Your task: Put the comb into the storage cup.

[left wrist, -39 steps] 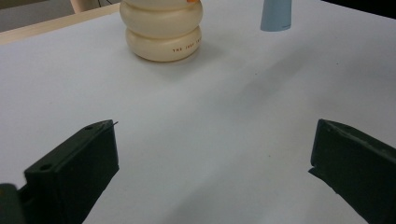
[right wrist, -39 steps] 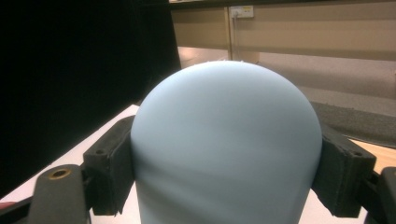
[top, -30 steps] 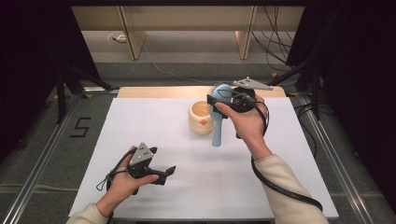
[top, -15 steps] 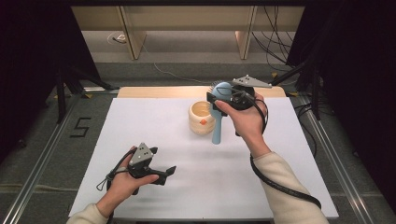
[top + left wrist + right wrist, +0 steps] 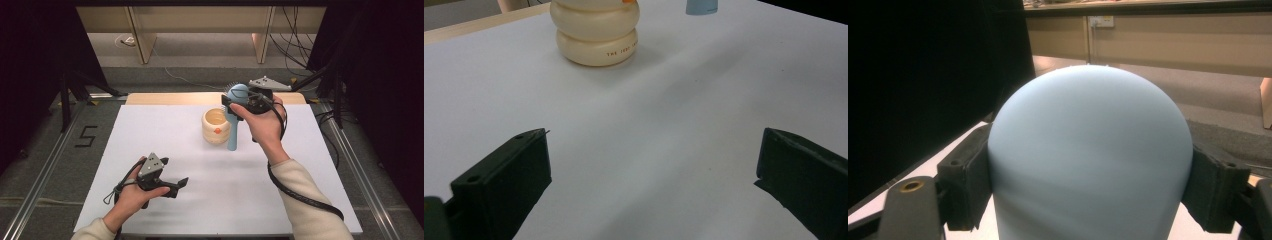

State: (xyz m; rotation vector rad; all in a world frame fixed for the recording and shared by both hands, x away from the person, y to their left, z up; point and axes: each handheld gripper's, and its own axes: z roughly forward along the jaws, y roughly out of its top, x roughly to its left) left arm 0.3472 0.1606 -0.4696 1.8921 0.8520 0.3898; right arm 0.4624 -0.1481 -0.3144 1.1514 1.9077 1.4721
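A light blue hairbrush (image 5: 233, 131) hangs upright over the white table, its handle pointing down just right of a cream ringed cup (image 5: 216, 126). My right gripper (image 5: 235, 104) is shut on the brush's rounded head (image 5: 1090, 150), and both pads (image 5: 965, 182) press against its sides. At the near left of the table my left gripper (image 5: 177, 186) rests low and open, nothing between its jaws (image 5: 649, 185). From the left gripper view, the cup (image 5: 595, 32) stands ahead and the brush handle's tip (image 5: 701, 6) hovers beyond it.
The white sheet (image 5: 150, 130) covers the table, with a wooden strip (image 5: 170, 98) along the far edge. Metal rails (image 5: 45, 170) run along both sides. Wooden shelf legs (image 5: 142, 40) and cables (image 5: 295, 40) lie on the floor behind. A "5" mark (image 5: 86, 136) sits left.
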